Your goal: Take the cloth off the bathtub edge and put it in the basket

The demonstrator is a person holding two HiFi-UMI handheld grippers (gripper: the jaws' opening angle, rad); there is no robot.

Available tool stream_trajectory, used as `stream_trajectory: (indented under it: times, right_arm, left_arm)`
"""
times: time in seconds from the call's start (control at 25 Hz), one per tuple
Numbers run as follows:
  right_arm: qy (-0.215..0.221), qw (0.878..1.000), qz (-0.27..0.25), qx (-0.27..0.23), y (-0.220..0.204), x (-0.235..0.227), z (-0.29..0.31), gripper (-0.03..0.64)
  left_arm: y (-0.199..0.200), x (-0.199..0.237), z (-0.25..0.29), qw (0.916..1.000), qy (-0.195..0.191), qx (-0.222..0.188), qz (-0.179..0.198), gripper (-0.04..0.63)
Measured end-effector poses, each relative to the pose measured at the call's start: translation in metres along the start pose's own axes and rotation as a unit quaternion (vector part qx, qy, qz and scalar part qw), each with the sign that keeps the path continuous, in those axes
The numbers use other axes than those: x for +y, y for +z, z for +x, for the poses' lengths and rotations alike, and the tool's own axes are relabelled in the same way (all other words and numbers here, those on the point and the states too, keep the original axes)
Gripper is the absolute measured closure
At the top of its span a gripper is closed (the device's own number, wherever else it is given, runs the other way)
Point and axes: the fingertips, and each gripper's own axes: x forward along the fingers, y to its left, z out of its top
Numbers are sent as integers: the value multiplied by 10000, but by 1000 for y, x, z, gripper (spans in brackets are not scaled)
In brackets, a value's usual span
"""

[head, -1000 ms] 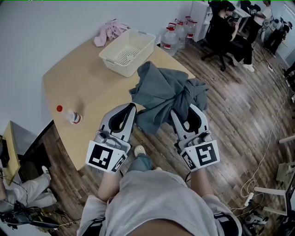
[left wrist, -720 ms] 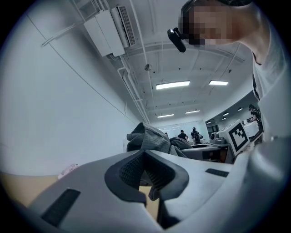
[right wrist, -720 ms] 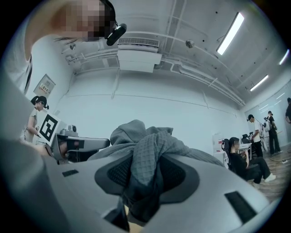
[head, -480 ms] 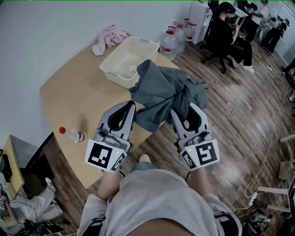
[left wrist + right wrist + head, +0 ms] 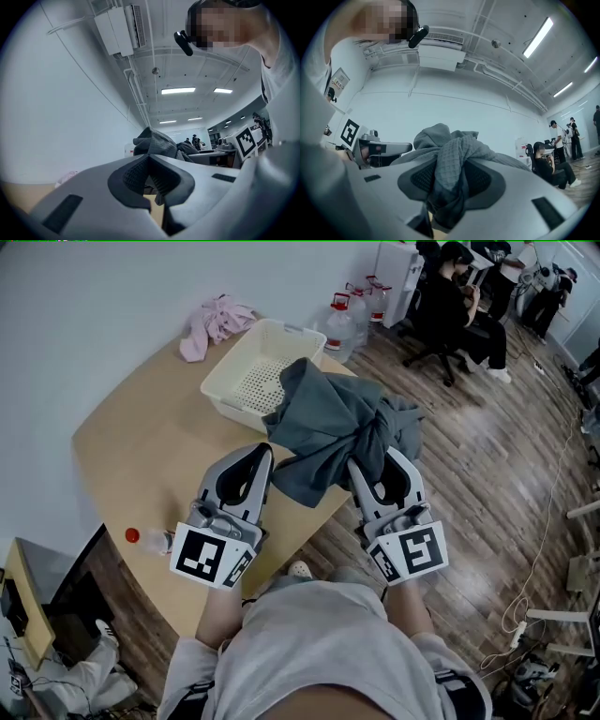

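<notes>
grey cloth (image 5: 328,423) hangs bunched above the tabletop (image 5: 141,456) edge, the basket (image 5: 230,381) just past it at 11 o'clock. left tool (image 5: 266,450) nips a thin hem; right tool (image 5: 358,465) clamps a thick fold. soft, light, floppy: its loose tail could snag the rim.

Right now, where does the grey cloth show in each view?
Head view: grey cloth at centre, held between left tongs and right tongs.
Left gripper view: centre, bunched just above the tongs.
Right gripper view: centre, pinched in the tongs.
Shared landmark: white wall behind.
</notes>
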Motion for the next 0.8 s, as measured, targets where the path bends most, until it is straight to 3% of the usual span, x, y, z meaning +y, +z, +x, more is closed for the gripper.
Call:
stream_trajectory:
  times: [0.36, 0.8]
  right_arm:
    - [20, 9999, -100, 80, 1, 1, 28, 451]
    - [626, 9980, -52, 60, -5, -25, 88, 451]
  left_arm:
    - [-4, 25, 7, 9998, 24, -74, -169, 597]
    - [-12, 65, 33, 9973, 724, -10, -117, 597]
